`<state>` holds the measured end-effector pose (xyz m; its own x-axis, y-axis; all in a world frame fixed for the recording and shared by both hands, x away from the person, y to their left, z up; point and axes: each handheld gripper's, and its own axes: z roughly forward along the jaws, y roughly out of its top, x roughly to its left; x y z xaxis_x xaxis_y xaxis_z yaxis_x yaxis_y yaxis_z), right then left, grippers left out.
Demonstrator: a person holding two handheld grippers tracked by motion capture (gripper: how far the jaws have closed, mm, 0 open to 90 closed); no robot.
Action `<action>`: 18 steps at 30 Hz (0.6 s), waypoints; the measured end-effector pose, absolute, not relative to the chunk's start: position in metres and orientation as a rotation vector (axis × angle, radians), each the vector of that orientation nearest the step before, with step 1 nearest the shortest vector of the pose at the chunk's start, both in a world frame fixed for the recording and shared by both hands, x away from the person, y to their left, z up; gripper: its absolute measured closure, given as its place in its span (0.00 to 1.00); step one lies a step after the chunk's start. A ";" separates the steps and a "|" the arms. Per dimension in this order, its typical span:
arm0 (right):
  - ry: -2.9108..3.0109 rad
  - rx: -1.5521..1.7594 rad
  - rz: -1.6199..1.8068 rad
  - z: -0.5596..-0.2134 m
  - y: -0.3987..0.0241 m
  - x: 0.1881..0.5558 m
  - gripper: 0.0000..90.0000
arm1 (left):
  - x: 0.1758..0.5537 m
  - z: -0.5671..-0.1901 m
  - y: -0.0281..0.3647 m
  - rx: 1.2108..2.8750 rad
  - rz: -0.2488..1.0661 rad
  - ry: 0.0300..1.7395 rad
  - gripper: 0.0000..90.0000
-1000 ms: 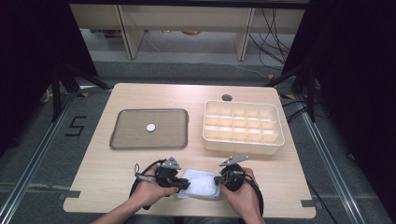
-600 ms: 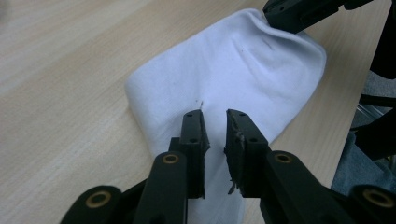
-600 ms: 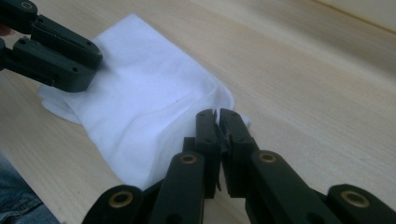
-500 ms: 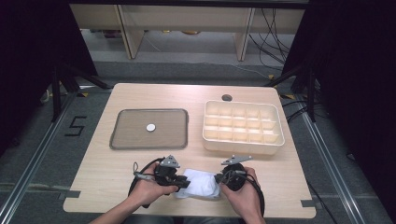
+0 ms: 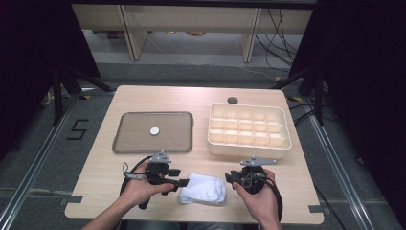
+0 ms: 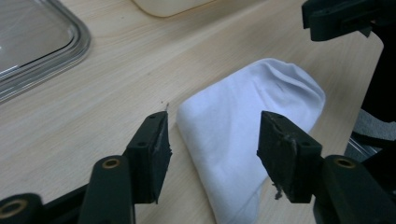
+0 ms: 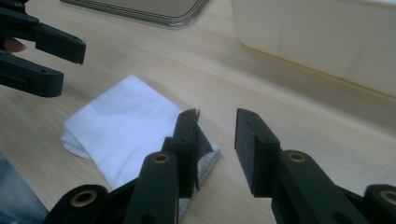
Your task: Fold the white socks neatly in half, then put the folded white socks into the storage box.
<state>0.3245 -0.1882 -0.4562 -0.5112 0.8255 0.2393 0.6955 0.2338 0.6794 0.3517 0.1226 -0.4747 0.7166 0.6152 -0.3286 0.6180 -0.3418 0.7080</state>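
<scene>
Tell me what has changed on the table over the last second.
Both grippers have just been opening and let go of the folded white cloth: the left gripper and right gripper have drawn apart from it. The tray, coin and compartment box stayed put.

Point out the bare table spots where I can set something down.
Free: the wooden table strip behind the grey metal tray and cream compartment box; the gap between those two; the left edge beside the tray. Crowded: the near edge, where the left gripper and right gripper flank the folded white cloth.

tray (image 5: 124, 143) left of box (image 5: 249, 146), cloth (image 5: 203, 189) in front
</scene>
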 end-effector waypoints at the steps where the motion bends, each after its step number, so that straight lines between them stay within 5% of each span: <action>1: 2.330 1.466 1.154 -0.457 -0.188 0.325 0.78 | 0.351 -0.475 0.123 2.040 0.007 0.960 0.45; 18: 2.434 1.637 1.055 -0.457 -0.178 0.330 0.74 | 0.353 -0.487 0.124 1.984 -0.064 1.050 0.45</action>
